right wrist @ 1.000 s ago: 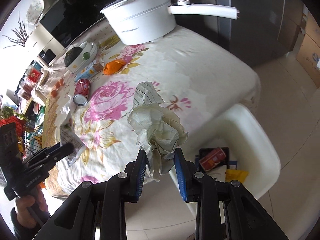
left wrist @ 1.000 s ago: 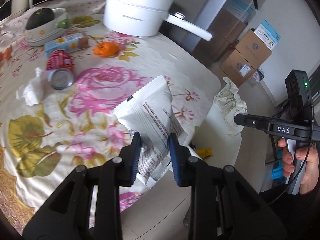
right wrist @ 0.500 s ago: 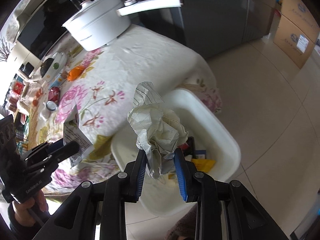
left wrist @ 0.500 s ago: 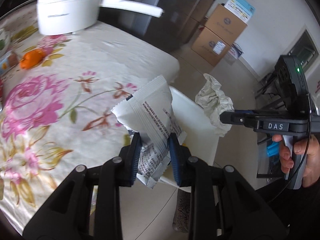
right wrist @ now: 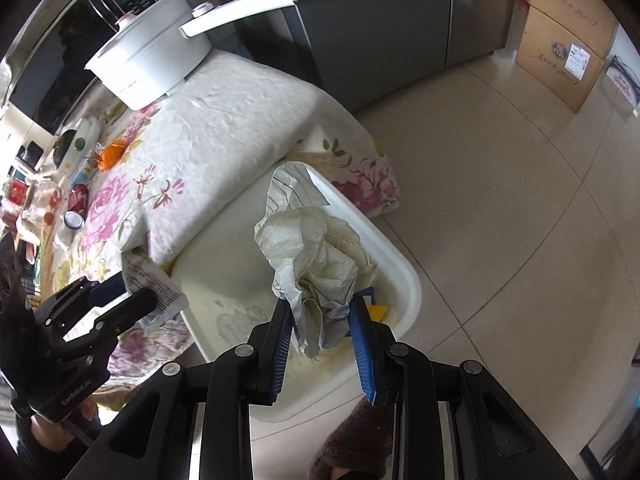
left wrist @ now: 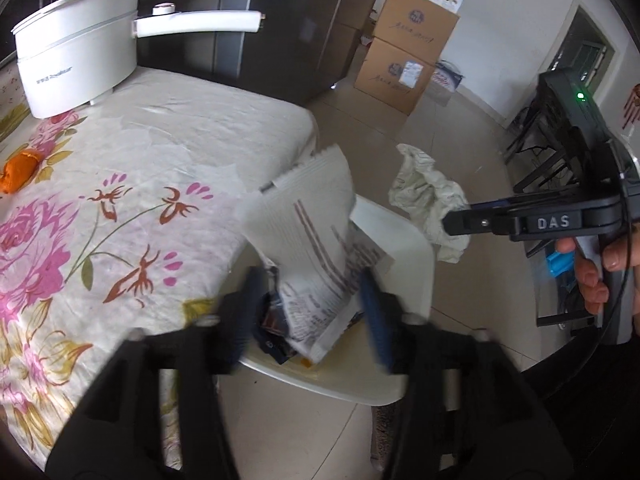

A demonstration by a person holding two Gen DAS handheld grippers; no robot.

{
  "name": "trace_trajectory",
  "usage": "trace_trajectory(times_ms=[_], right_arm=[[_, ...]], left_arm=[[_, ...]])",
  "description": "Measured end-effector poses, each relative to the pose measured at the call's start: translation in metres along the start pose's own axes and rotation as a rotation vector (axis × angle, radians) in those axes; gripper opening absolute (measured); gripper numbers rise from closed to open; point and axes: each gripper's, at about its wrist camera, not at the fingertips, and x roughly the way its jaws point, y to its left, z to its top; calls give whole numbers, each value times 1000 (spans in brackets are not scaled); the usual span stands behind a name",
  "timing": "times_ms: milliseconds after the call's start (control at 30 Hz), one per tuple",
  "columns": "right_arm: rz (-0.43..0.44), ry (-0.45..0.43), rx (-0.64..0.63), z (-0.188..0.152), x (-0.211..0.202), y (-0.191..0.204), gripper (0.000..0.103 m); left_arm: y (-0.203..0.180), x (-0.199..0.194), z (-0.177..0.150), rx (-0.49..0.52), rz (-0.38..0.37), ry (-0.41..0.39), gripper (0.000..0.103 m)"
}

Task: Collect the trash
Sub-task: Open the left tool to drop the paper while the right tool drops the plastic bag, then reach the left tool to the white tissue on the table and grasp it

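My left gripper (left wrist: 310,312) hovers over the white trash bin (left wrist: 424,248), its jaws opening and blurred. A white printed snack packet (left wrist: 308,220) stands loose between the pads, which no longer press on it; its lower end hangs into the bin. My right gripper (right wrist: 320,312) is shut on a crumpled ball of paper (right wrist: 316,252), held above the bin (right wrist: 404,280). In the left wrist view the right gripper (left wrist: 450,224) and its paper (left wrist: 428,196) sit beyond the bin's far side. In the right wrist view the left gripper (right wrist: 132,300) shows with the packet (right wrist: 152,284).
The bin stands on the floor against the corner of the table under a floral cloth (left wrist: 160,160). On it are a white pot with a long handle (left wrist: 76,52), an orange scrap (left wrist: 20,168) and a can (right wrist: 74,220). Cardboard boxes (left wrist: 404,64) and a dark fridge (left wrist: 288,20) stand behind.
Both grippers have swung from above the table to above the bin. The left jaws have spread apart and let go of the packet. The right gripper still clamps the paper.
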Motion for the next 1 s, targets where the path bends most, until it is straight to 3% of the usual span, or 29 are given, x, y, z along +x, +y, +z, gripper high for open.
trace_trajectory(times_ms=[67, 267, 500, 600, 633, 700, 1000], right_arm=[[-2, 0, 2, 0, 0, -1, 30], [-9, 7, 1, -1, 4, 2, 30], [-8, 16, -11, 0, 7, 9, 32], [-5, 11, 6, 0, 6, 12, 45], [-5, 11, 9, 1, 6, 13, 62], [0, -4, 16, 2, 4, 15, 79], [0, 4, -2, 7, 8, 32, 79]], left_arm=[[1, -2, 1, -6, 34, -13, 82], [11, -10, 0, -13, 146, -5, 94], [23, -17, -5, -42, 190, 9, 95], [27, -20, -7, -49, 200, 15, 95], [29, -21, -8, -52, 203, 16, 95], [32, -25, -10, -61, 207, 15, 95], [49, -40, -17, -93, 234, 18, 95]])
